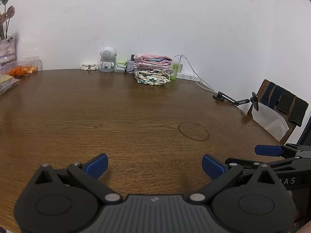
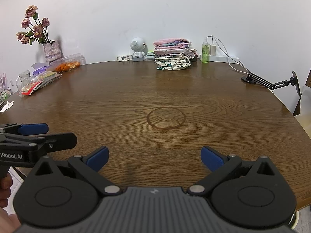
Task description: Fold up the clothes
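A stack of folded clothes [image 1: 152, 69], pink on top and floral white below, sits at the far edge of the round wooden table [image 1: 126, 116]; it also shows in the right wrist view [image 2: 173, 55]. My left gripper [image 1: 155, 166] is open and empty, hovering over the table's near edge. My right gripper [image 2: 154, 158] is open and empty beside it, also at the near edge. Each gripper shows at the edge of the other's view. No loose garment lies in front of the grippers.
A small astronaut figure [image 2: 137, 49], a green spray bottle [image 2: 204, 51], a charger with cables [image 2: 223, 52] and a black phone-holder arm [image 2: 268, 82] line the back and right. A vase of dried roses [image 2: 51, 49], an orange snack box [image 2: 67, 65] and packets [image 2: 40, 81] sit left. A chair [image 1: 279, 104] stands right.
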Demonstrator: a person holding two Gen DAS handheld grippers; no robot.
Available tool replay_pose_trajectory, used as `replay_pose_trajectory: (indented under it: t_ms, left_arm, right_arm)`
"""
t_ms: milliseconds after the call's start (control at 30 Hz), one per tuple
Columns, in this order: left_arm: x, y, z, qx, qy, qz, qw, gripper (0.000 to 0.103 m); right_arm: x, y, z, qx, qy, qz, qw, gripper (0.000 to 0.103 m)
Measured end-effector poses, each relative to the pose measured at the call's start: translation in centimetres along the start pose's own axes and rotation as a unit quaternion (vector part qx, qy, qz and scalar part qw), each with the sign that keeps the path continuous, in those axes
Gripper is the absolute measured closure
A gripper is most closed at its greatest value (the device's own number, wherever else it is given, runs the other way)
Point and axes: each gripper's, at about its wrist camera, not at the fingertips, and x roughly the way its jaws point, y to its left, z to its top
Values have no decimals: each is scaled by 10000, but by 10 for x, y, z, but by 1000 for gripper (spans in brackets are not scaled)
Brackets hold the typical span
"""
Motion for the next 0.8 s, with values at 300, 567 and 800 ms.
replay_pose_trajectory:
  t_ms: [300,567,800]
  left_arm:
    - [0,0,0,13,-5,12,10000,0]
    - [-3,-1,0,72,-49,-8,10000,0]
    - [-3,-1,1,65,-39,38,10000,0]
  right_arm:
    - [0,0,1,0,4,16,10000,0]
    - [1,-2,2,-5,8,31,10000,0]
    - [2,-1,2,-7,20,46,10000,0]
